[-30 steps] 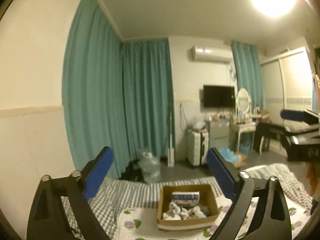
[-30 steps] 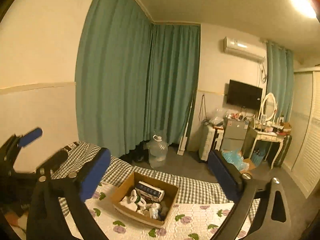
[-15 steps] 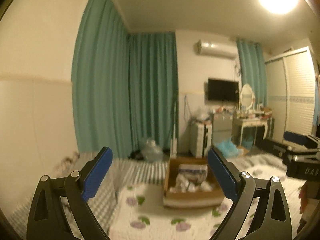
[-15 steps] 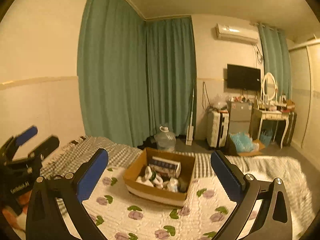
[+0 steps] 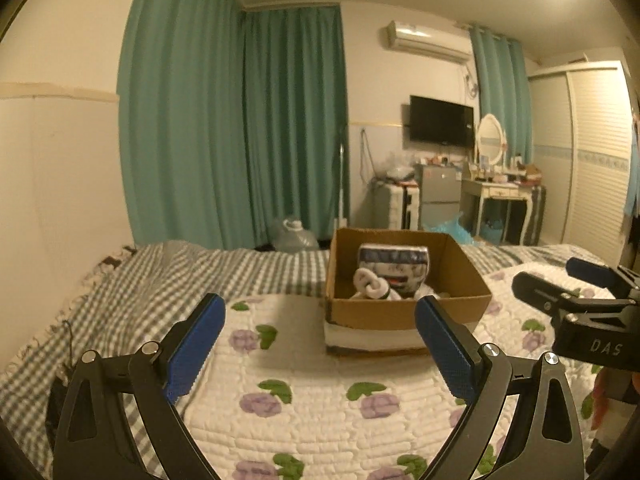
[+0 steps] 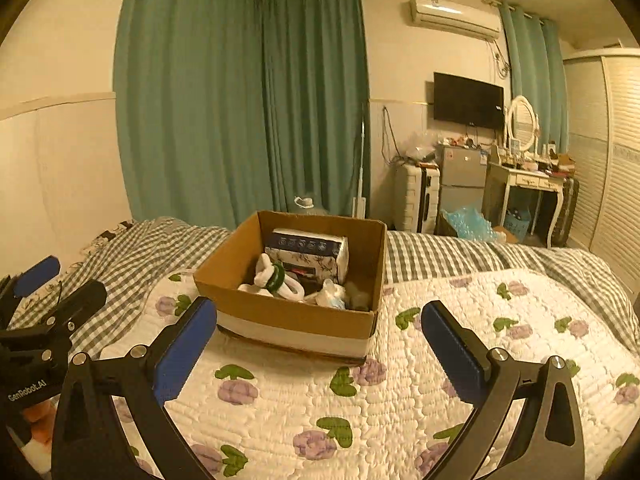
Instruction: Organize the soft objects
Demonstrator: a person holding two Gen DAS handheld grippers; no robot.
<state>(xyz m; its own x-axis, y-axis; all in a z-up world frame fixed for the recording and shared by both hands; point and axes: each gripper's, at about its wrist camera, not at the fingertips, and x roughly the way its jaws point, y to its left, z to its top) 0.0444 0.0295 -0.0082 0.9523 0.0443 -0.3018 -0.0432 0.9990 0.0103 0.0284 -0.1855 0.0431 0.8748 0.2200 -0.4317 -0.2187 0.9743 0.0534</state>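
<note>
Two claws hover over the bed (image 5: 304, 408), both spread wide and empty, presumably poised to reach in. Ahead of the left claw (image 5: 320, 344) and right claw (image 6: 320, 344) sits the box (image 6: 296, 316), holding a pack (image 6: 308, 254) and socks (image 6: 272, 278).

A home bedroom: quilted floral bedspread (image 6: 400, 400) over a checked sheet (image 6: 140, 252), teal curtains (image 6: 240, 100), wall television (image 6: 468, 100), mirrored dressing table (image 6: 528, 176).

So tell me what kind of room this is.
A bedroom, most likely: a bed with a flowered quilt fills the foreground, a dressing table with an oval mirror stands by the wall, and a wardrobe is beside it.
</note>
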